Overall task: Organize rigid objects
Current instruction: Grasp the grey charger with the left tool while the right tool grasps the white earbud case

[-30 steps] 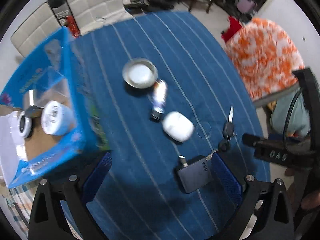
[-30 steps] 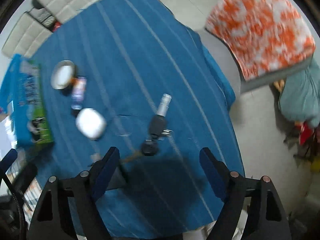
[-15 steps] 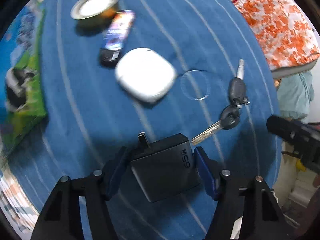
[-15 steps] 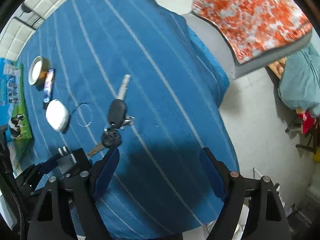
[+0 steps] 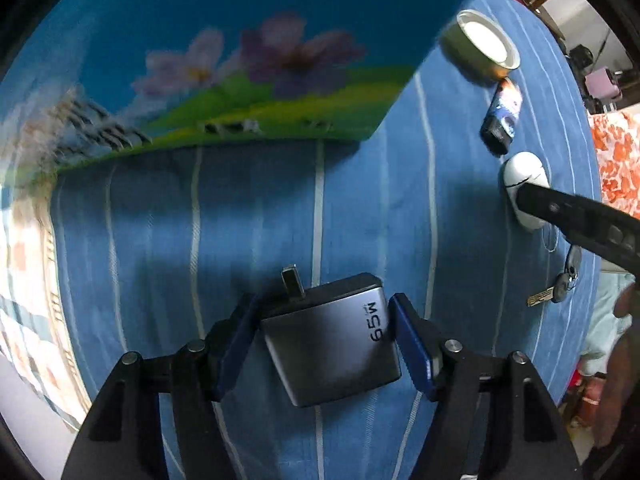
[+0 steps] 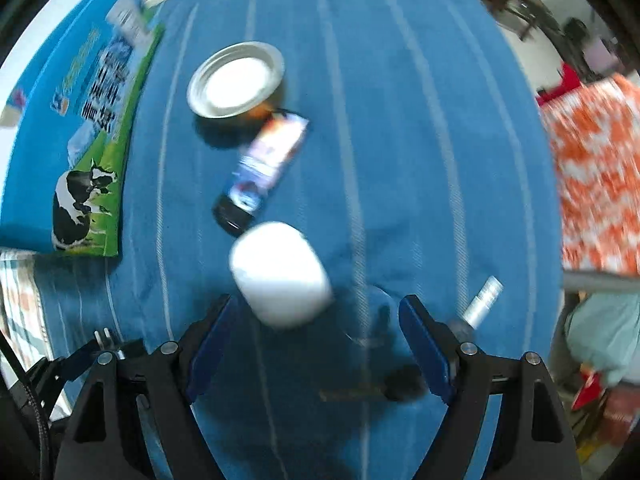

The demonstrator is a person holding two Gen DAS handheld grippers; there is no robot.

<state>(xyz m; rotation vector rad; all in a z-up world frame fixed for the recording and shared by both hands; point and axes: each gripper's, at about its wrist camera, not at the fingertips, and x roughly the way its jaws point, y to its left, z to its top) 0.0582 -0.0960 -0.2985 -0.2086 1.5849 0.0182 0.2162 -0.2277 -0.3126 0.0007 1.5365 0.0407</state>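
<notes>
Both claws have dropped toward the bench since the earlier frames, and the left one, wide apart a second ago, has closed in around the dark charger [image 5: 332, 340]. That left claw [image 5: 324, 340] now has its blue pads pressed against the charger's two sides, gripping it, though the log of its jaws suggests they are easing open very slightly; the charger seems to sit just above the blue striped cloth [image 5: 360, 200], with its folded plug pointing toward the printed carton [image 5: 240, 60] close ahead. The right claw [image 6: 316, 336] stands open with nothing between its pads and is narrowing a little, hovering over the white rounded case [image 6: 280, 272], which lies on the bench touching the foot of the small tube [image 6: 264, 168]. Beyond those sits the round tin [image 6: 236, 80] beside the tube's other end, and the keys [image 6: 476, 304] lie just right of the right claw, blurred. Judging by what shows, the sorting is early: one item is in hand and bound for the carton, while the case, tube, tin and keys are all left on the cloth.
</notes>
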